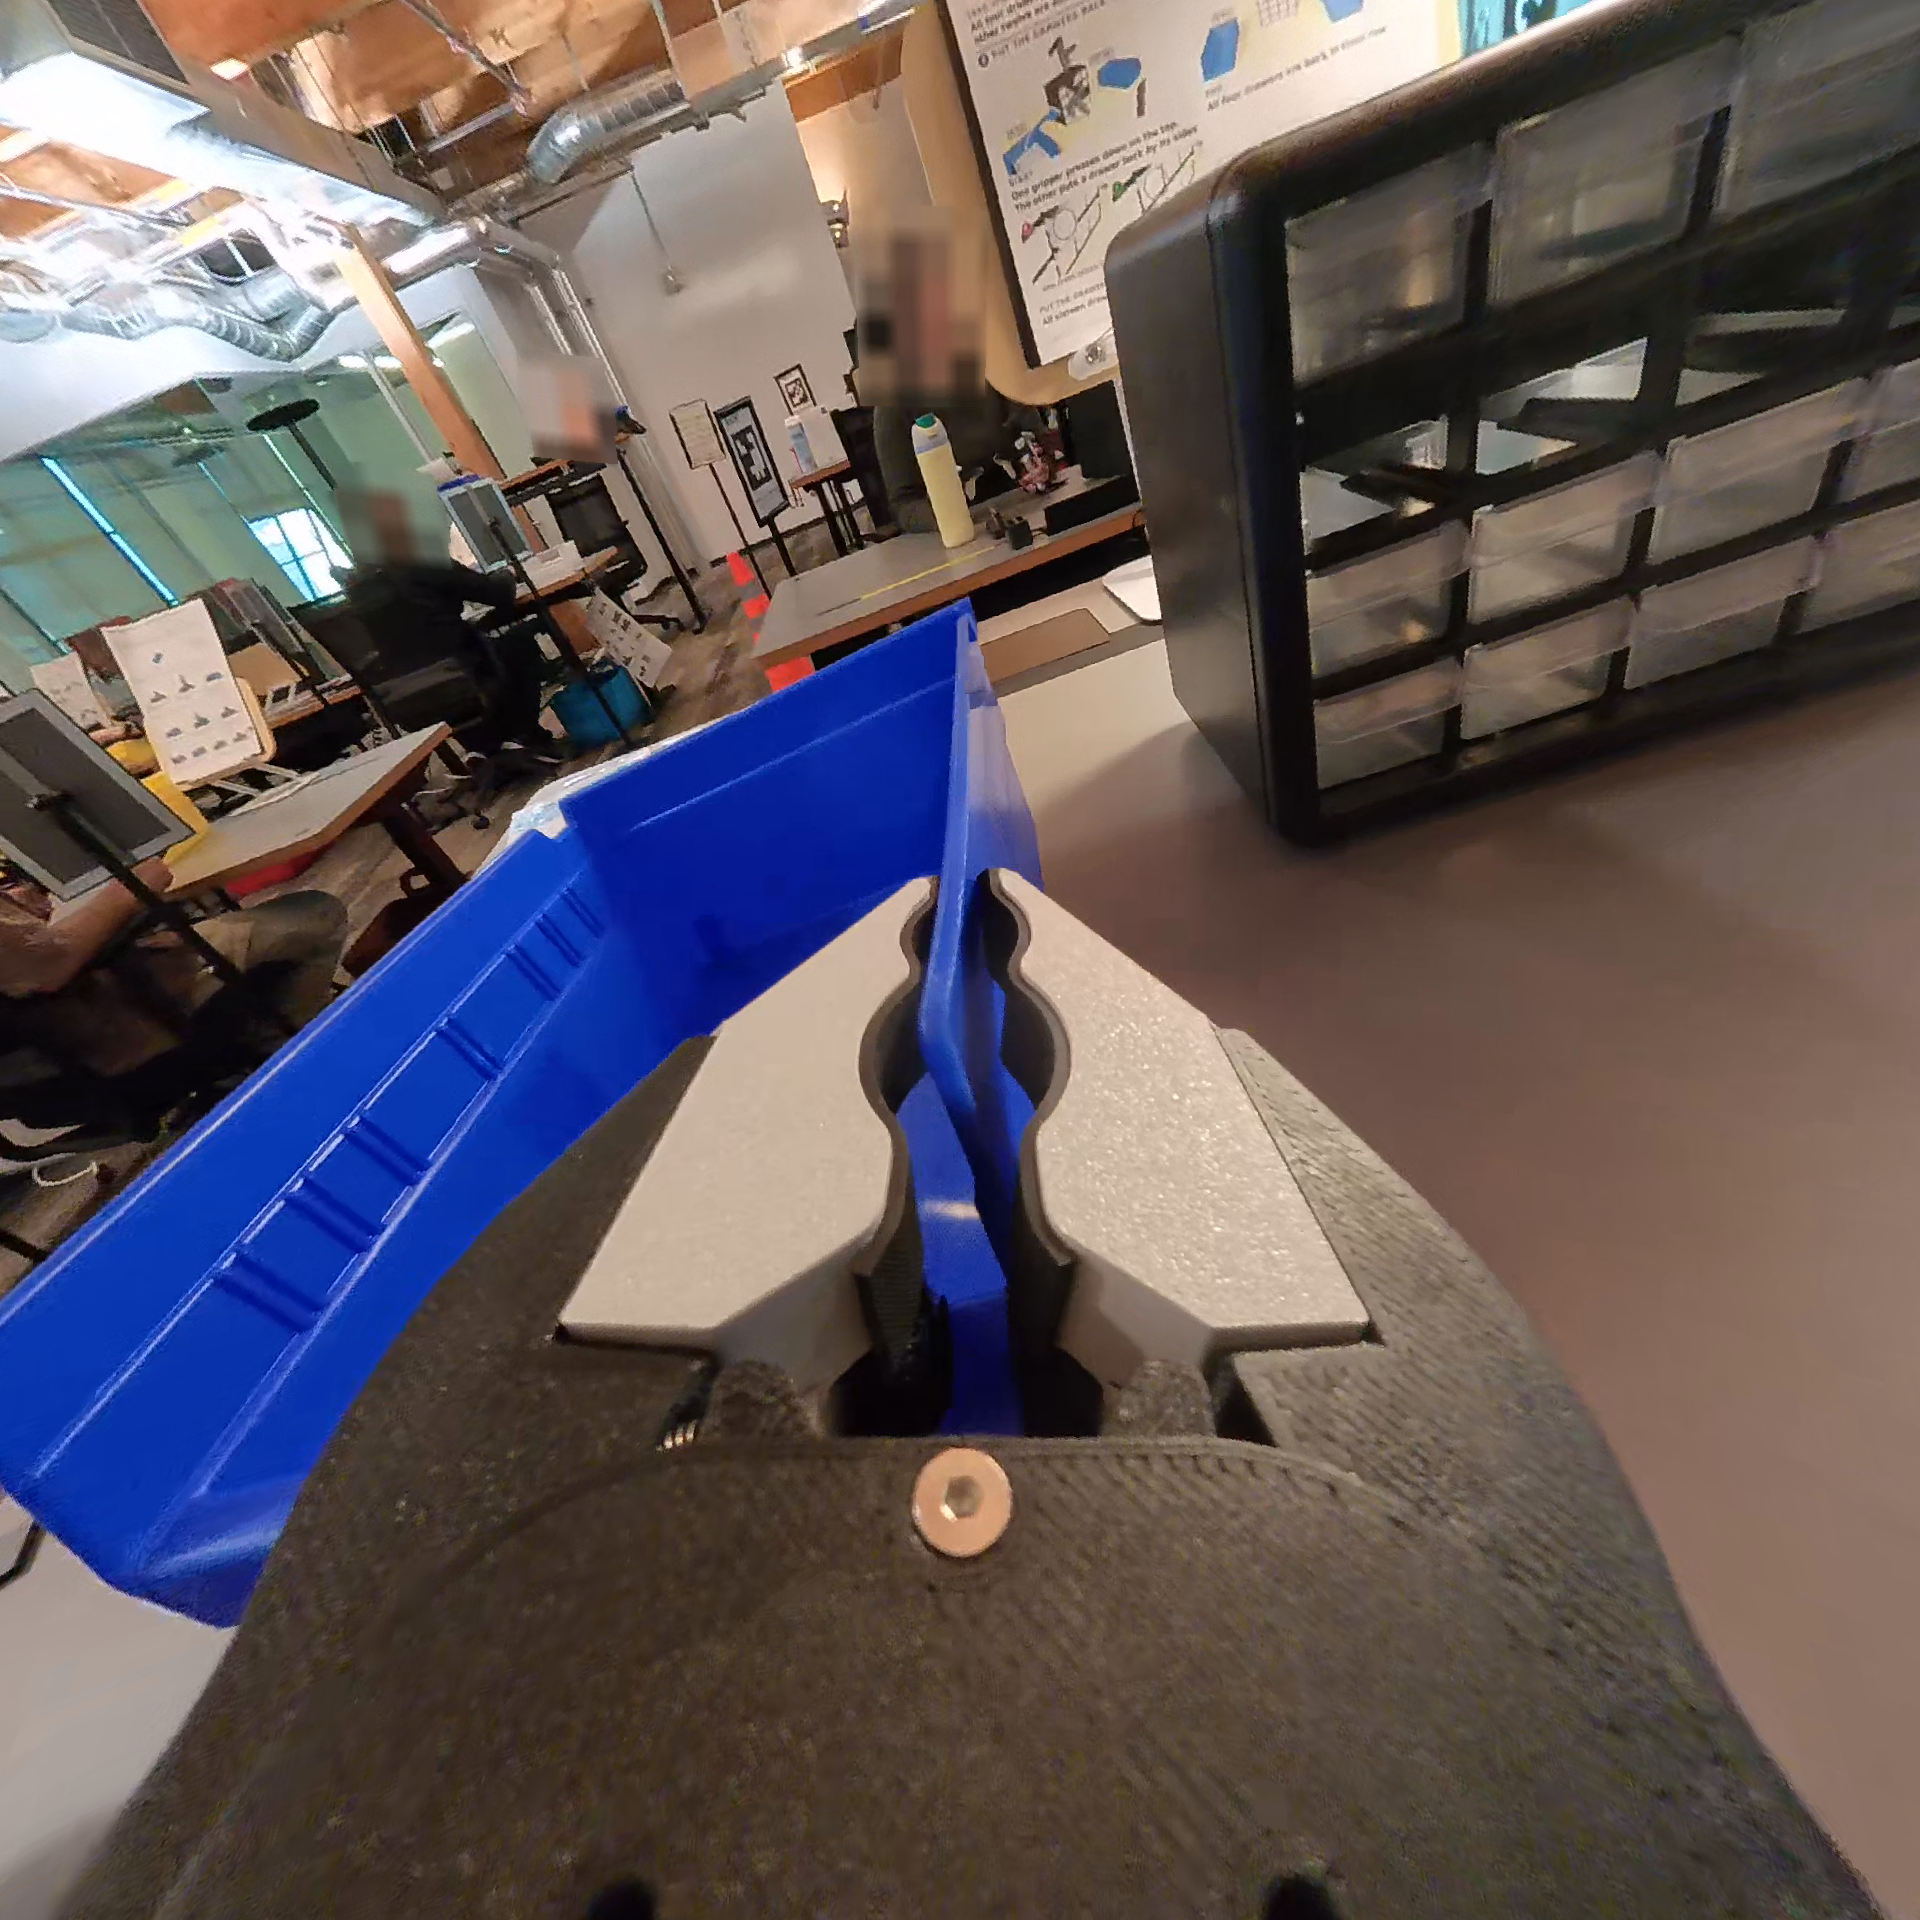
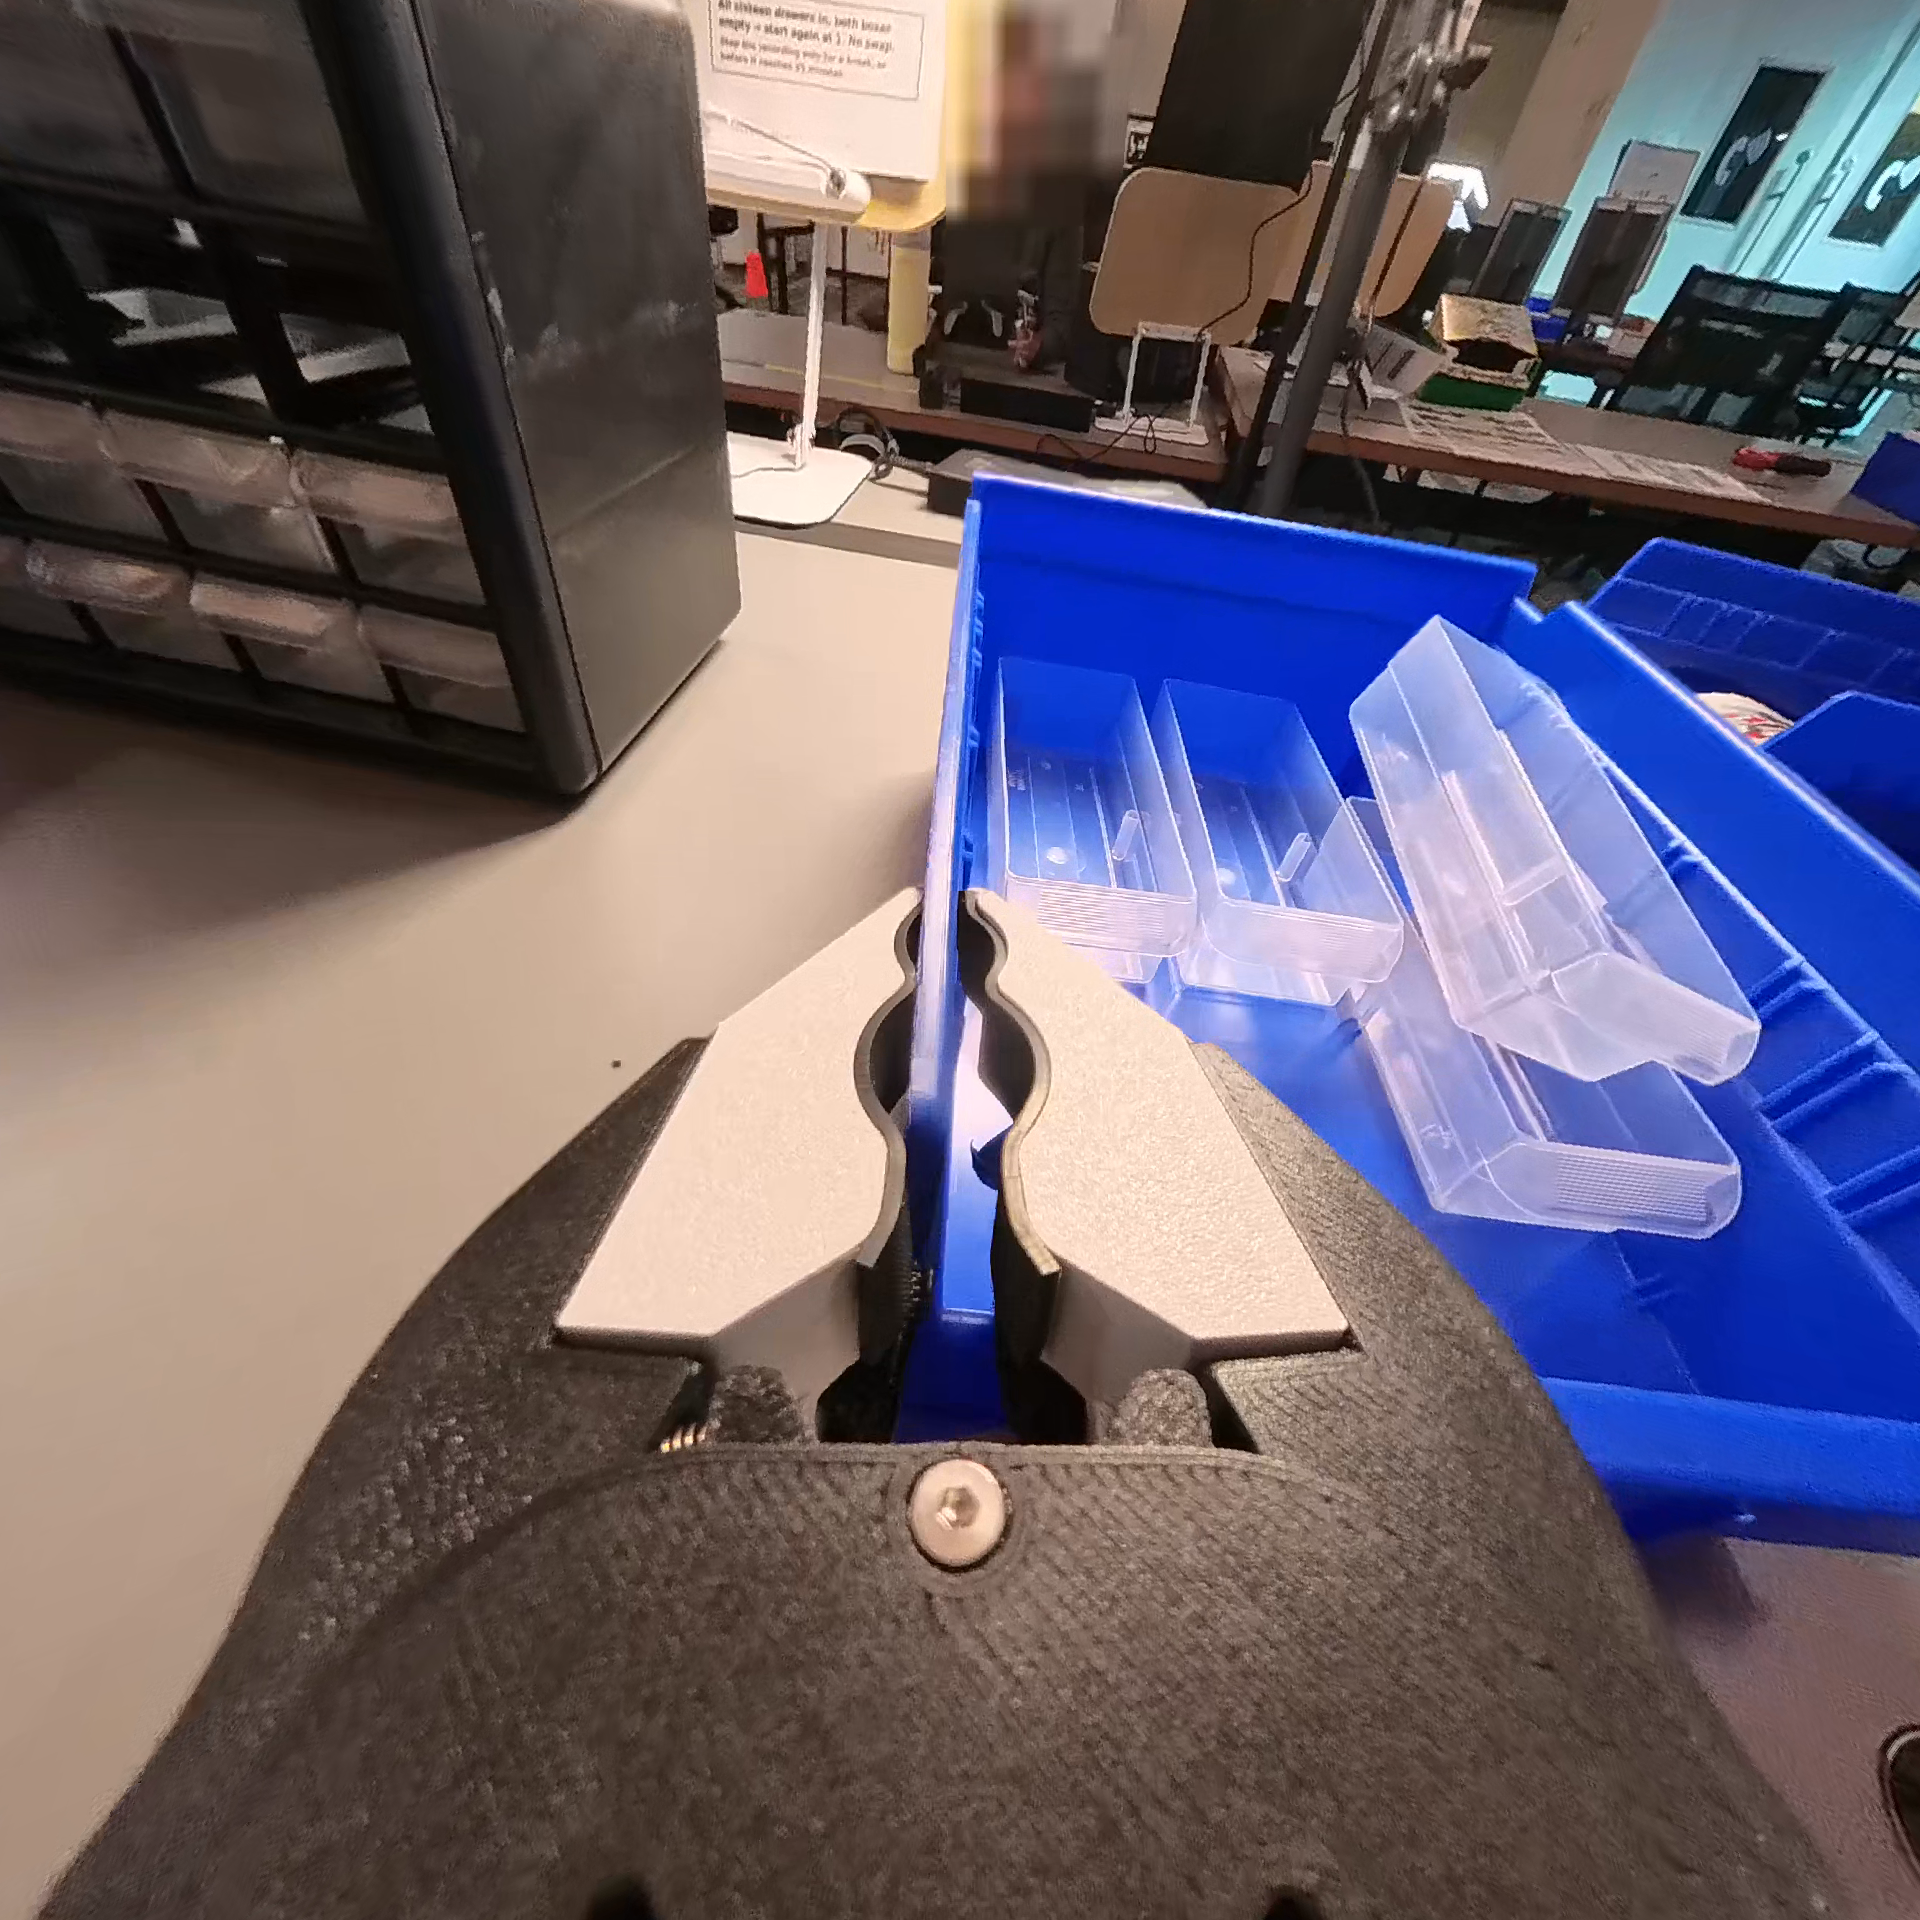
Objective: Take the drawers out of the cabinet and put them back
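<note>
The black drawer cabinet (image 1: 1195,436) stands on the grey table (image 1: 1455,1039); most slots hold clear drawers, and some in its second row (image 1: 1558,405) are open and dark. My left gripper (image 1: 961,883) is shut on the right wall of a blue bin (image 1: 727,831) to the cabinet's left. In the right wrist view the cabinet (image 2: 582,364) is at the upper left. My right gripper (image 2: 943,896) is shut on the left wall of a blue bin (image 2: 1247,566) that holds several clear drawers (image 2: 1091,800), one (image 2: 1538,852) lying tilted on top of another.
Another blue bin (image 2: 1766,623) sits behind the right one. A white lamp base (image 2: 800,488) stands behind the cabinet. A yellow bottle (image 1: 940,488) is on a far table. People sit at desks in the background.
</note>
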A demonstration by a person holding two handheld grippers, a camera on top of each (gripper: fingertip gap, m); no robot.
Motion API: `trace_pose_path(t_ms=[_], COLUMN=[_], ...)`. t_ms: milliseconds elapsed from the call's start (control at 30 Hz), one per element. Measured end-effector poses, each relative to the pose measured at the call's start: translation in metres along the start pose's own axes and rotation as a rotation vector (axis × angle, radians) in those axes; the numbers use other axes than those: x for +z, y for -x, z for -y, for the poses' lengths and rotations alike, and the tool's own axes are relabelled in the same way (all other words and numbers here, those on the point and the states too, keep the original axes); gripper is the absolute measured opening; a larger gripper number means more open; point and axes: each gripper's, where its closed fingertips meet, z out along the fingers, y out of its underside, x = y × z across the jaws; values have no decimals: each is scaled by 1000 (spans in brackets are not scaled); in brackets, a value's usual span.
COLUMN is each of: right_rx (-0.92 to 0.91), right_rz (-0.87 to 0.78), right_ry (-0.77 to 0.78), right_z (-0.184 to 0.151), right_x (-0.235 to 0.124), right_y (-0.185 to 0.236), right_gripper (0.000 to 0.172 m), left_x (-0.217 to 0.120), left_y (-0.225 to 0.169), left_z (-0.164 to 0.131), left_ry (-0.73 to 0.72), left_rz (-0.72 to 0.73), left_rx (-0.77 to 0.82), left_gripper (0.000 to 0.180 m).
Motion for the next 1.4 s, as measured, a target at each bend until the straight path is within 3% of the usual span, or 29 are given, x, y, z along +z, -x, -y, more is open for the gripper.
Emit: trace_pose_path(t_ms=[267, 433, 667, 900, 1167, 1300, 1400], right_rx=[59, 109, 99, 90, 99, 69, 40], right_rz=[-15, 0, -26, -40, -55, -57, -67], right_ry=[29, 19, 60, 92, 153, 152, 139], right_z=[-10, -10, -17, -21, -32, -33, -31], right_x=[-4, -11, -18, -18, -19, -19, -19], right_y=[3, 4, 0, -6, -18, -19, -18], right_gripper=[6, 28, 45, 49, 64, 61, 39], left_x=[2, -1, -7, -16, -15, -11, -10], left_y=[-17, -18, -16, -15, -17, -17, -17], left_z=[-16, -22, -42, -68, -68, -68, -67], left_ry=[57, 98, 223, 323, 300, 300, 291], left_rz=[-34, 0, -9, 2, 11, 23, 18], left_rx=[37, 44, -20, -47, -27, 10, 8], left_gripper=[3, 7, 17, 27, 18, 7, 6])
